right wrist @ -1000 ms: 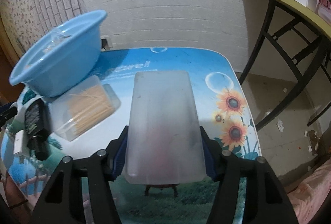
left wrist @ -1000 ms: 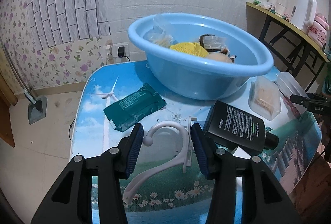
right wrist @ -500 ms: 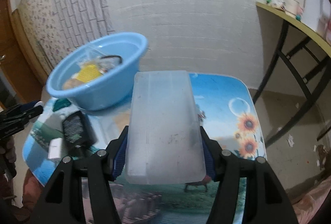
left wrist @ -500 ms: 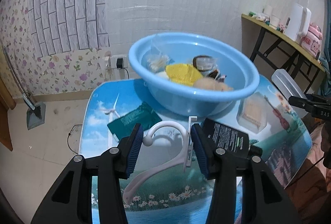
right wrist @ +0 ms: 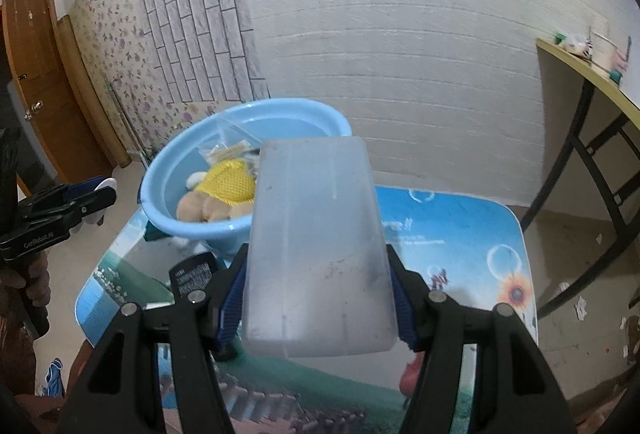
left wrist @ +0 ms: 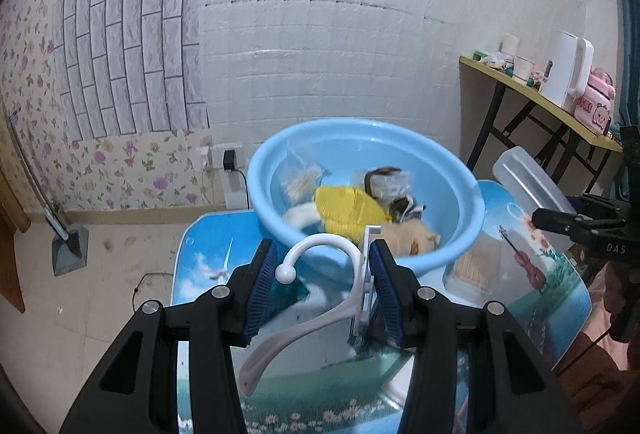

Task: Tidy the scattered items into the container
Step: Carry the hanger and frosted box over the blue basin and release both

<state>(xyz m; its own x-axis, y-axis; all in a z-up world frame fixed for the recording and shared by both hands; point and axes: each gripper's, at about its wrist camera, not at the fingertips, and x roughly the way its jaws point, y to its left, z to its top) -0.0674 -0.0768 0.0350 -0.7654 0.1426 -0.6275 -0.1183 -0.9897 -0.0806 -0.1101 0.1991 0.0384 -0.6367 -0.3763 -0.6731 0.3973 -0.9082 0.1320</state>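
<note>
Left wrist view: a white hanger (left wrist: 320,286) is clamped in the left gripper (left wrist: 323,286), now lifted clear of the table (left wrist: 208,234) just before the blue basin (left wrist: 460,209). Beyond, a frosted box (right wrist: 320,246) is gripped by the right gripper (right wrist: 318,298), likewise raised basinward; dropping in is judged next.

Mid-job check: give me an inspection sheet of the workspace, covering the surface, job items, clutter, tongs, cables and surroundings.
Surface: small table with a printed scenery cover.
Job's things: blue basin holds a yellow cloth, a plush toy and clear packets; black bottle and toothpick box lie on the table.
Clutter: nothing seen.
Tongs: left tongs grip a white hanger; right tongs grip a frosted plastic box, both lifted off the table.
Cables: a plugged charger cable at the wall socket.
Surroundings: side shelf with a white kettle.
</note>
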